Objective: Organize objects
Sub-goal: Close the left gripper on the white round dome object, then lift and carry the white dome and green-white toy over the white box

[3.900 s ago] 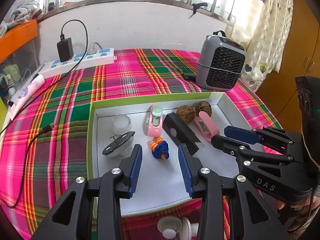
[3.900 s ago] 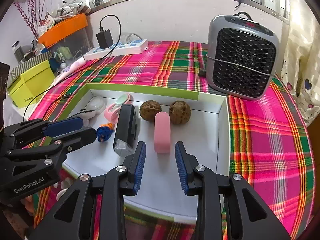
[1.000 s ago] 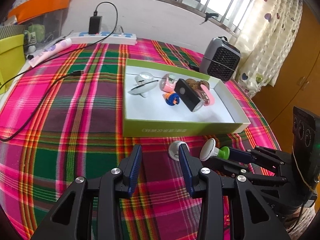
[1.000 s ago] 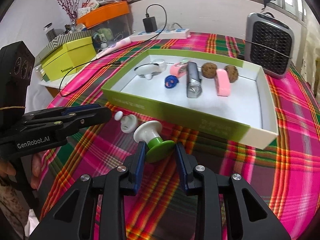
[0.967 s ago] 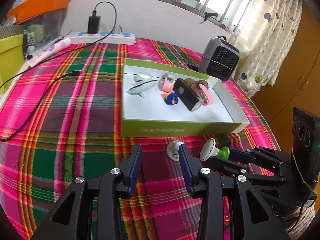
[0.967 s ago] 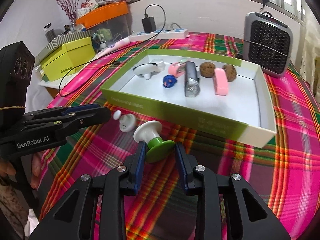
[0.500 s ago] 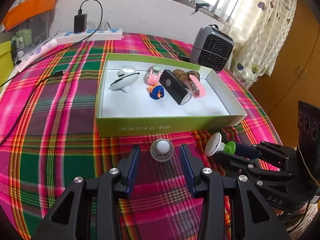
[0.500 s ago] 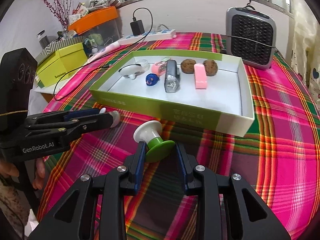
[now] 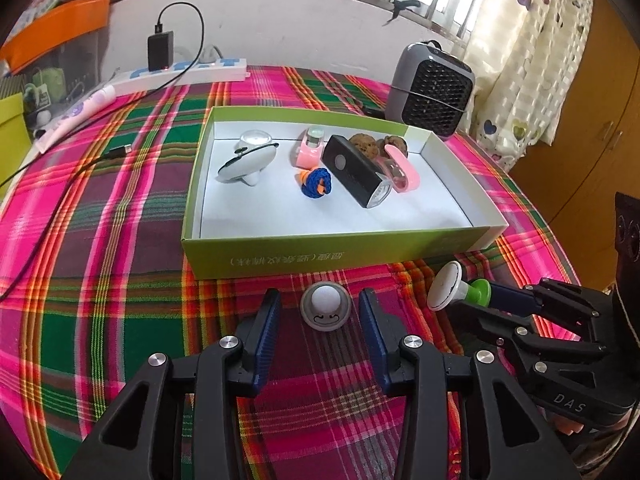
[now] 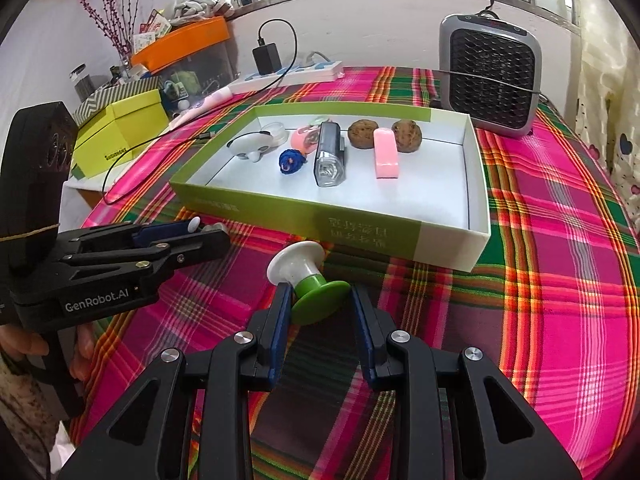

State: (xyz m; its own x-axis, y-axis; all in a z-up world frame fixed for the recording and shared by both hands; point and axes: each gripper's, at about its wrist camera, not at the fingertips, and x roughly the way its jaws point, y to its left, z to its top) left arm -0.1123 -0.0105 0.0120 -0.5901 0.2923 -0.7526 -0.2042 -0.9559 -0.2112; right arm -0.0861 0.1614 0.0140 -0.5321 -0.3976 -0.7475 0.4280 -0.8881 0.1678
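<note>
I judge the job well along: most items already sit in the green box [image 9: 332, 252] on the plaid bench [image 9: 100, 240], and two remain outside it. Inside the box lie a black flashlight [image 9: 354, 170], a white gadget [image 9: 248, 160], a pink case [image 9: 402, 166], a pink-and-green bottle [image 9: 310, 146], two walnuts [image 9: 364, 144] and a blue-orange cord bundle [image 9: 316, 182]. My right gripper [image 10: 320, 306] pinches the green-and-white stopper [image 10: 308, 284], held before the box. My left gripper [image 9: 320, 322], jaws just narrowing but not touching, brackets the small white knob [image 9: 326, 306] on the cloth.
</note>
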